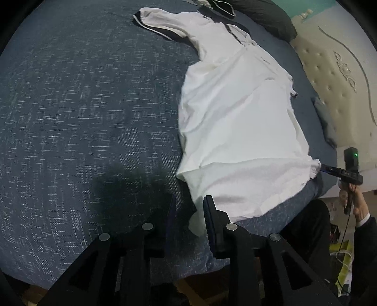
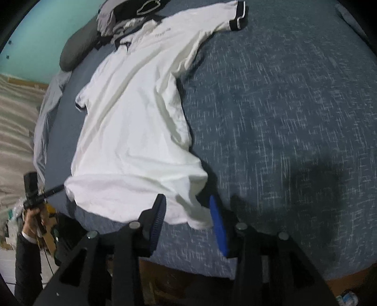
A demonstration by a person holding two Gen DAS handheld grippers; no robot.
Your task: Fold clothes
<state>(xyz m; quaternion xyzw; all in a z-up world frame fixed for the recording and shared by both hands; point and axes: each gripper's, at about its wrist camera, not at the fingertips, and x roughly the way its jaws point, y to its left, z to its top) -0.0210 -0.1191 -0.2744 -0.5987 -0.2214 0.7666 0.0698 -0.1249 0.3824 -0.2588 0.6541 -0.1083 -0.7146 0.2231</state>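
shirt (image 2: pixel 132 131): one white polo lying spread flat along the bed (image 2: pixel 282 117), hem at its near edge, likely laid out for folding
left gripper (image 1: pixel 189 211): jaws standing apart around a hem corner, not pinching
right gripper (image 2: pixel 186 211): jaws apart, straddling the other hem corner, releasing
sleeves: two showing
other clothes (image 2: pixel 132 14): dark pile at far edge

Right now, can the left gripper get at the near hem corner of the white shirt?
Probably yes. The left gripper stands open with the hem corner of the white shirt between its jaws, flat on the bed, and nothing covers it.
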